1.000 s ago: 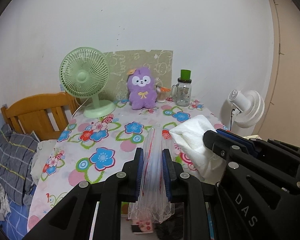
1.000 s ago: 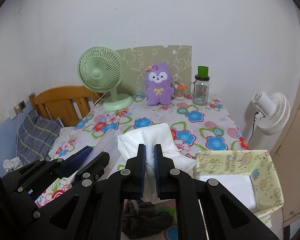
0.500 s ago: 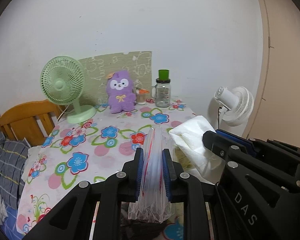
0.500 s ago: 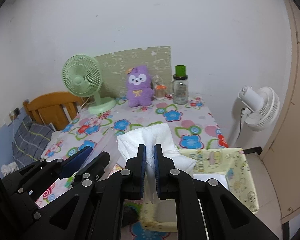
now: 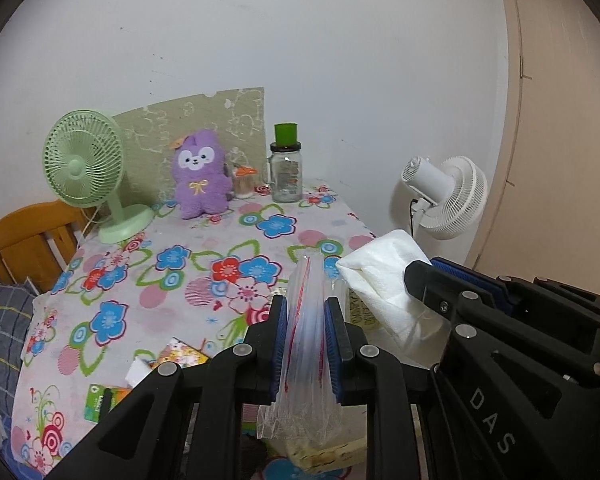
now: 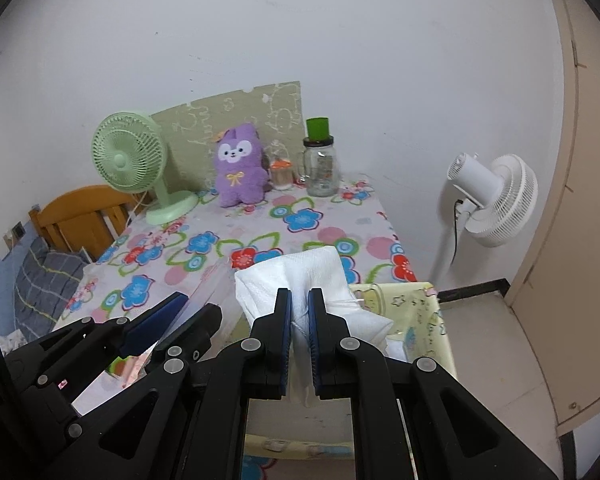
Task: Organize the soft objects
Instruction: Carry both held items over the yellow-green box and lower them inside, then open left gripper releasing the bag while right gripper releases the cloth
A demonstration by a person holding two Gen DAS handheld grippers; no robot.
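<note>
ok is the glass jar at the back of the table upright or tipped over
Upright. The glass jar stands on its base on the flowered tablecloth, its green lid on top, beside the purple plush toy.

White wall (image 6: pixel 340 40), floral-clothed table (image 5: pixel 204 280), wooden chair (image 6: pixel 84 216)

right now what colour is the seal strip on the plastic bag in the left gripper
Red, running along the clear plastic bag; the left wrist view shows it best.

We see the near and middle stretch of the floral table (image 5: pixel 148 280) open for passing. Along its far edge stand the green fan (image 5: pixel 85 164), purple plush (image 5: pixel 199 174) and glass jar (image 5: pixel 286 168); a yellow bin (image 6: pixel 420 312) blocks the near right.
</note>
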